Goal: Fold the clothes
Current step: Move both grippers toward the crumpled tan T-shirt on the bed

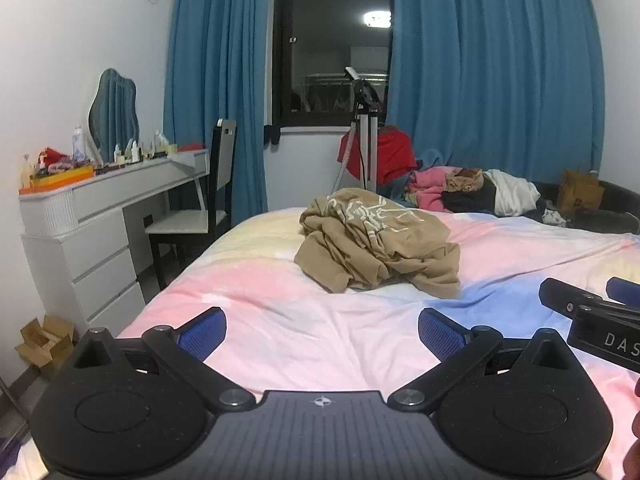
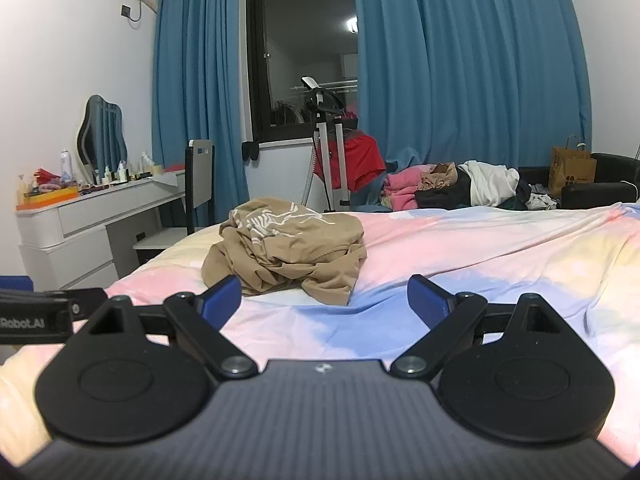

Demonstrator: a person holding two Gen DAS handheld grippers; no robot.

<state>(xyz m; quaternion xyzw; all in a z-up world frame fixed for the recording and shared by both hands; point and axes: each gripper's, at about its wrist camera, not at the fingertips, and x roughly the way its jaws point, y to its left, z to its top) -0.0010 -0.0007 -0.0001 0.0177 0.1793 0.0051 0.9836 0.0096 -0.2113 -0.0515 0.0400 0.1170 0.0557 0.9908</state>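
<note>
A tan garment [image 1: 376, 248] with a white print lies crumpled in a heap on the pastel bedspread [image 1: 280, 320]; it also shows in the right wrist view [image 2: 288, 252]. My left gripper [image 1: 322, 330] is open and empty, low over the bed, short of the heap. My right gripper [image 2: 324, 304] is open and empty, just in front of the heap's near edge. The right gripper's fingers [image 1: 576, 300] show at the right edge of the left wrist view. Part of the left gripper's body [image 2: 40, 312] shows at the left edge of the right wrist view.
A pile of other clothes [image 1: 472, 192] lies beyond the bed's far side, also in the right wrist view [image 2: 452, 186]. A tripod [image 1: 366, 148] with a red cloth stands by the window. A white dresser [image 1: 100, 216] and chair [image 1: 200, 216] stand at the left. Blue curtains [image 1: 496, 72] hang behind.
</note>
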